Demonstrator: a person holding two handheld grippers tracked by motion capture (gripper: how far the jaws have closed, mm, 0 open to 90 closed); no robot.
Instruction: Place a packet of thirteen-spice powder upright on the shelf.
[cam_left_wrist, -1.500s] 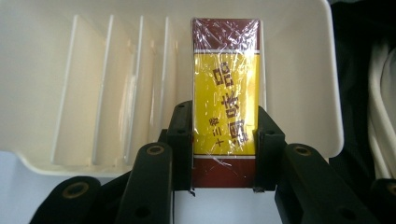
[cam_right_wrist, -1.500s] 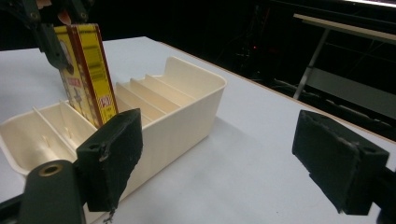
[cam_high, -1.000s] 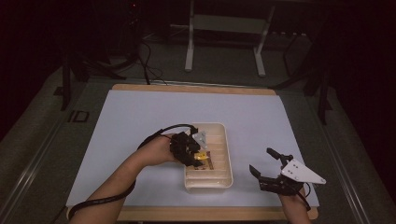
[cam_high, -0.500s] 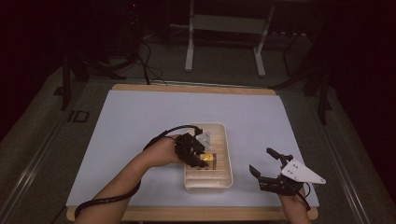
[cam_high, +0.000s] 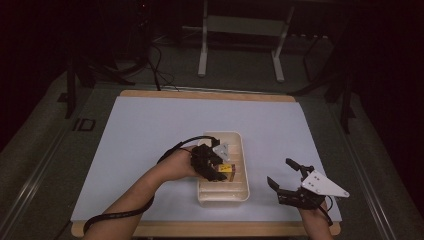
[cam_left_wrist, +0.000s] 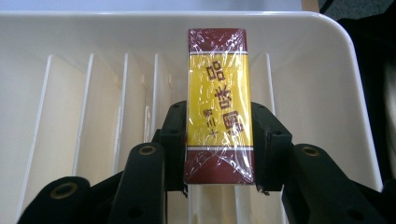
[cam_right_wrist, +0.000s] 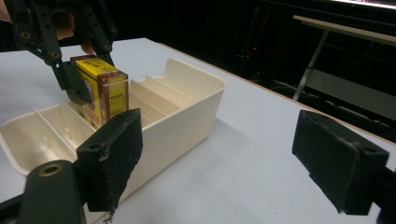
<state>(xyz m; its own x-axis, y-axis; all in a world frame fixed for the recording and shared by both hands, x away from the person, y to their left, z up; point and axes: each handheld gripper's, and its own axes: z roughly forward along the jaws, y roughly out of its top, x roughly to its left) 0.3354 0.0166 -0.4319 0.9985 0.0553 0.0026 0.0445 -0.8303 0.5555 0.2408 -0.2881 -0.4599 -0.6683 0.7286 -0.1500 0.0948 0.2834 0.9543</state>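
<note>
Looking down from the high view, a cream divided tray (cam_high: 242, 150) sits on the pale blue mat (cam_high: 150, 125) toward the near edge of the table. The left gripper (cam_high: 216, 166) reaches over the tray's left wall, and a yellow and dark red box (cam_high: 227, 170) shows at its tip, above the middle slots of the tray. The right gripper (cam_high: 292, 184) hangs to the right of the tray, well apart from it, its jaws spread wide with nothing between them.

Along the left gripper view, the box (cam_left_wrist: 219, 105) stands between the two black jaws, wrapped in clear film, its yellow face with red characters turned to the camera. The jaws have just been opening a little, yet the pads sit against both long sides of the box, so the claw is narrow and holds it. The tray's white dividers (cam_left_wrist: 86, 112) run beneath and beside the box, and its far wall (cam_left_wrist: 116, 32) lies beyond the box's top end.

From the right gripper view, the box (cam_right_wrist: 100, 93) stands upright in a slot near the middle of the tray (cam_right_wrist: 187, 112), its lower part below the rim. The left gripper (cam_right_wrist: 77, 81) clasps it from above. In the foreground the right gripper's (cam_right_wrist: 219, 161) own pads stand far apart over the mat, just outside the tray's side wall.
</note>
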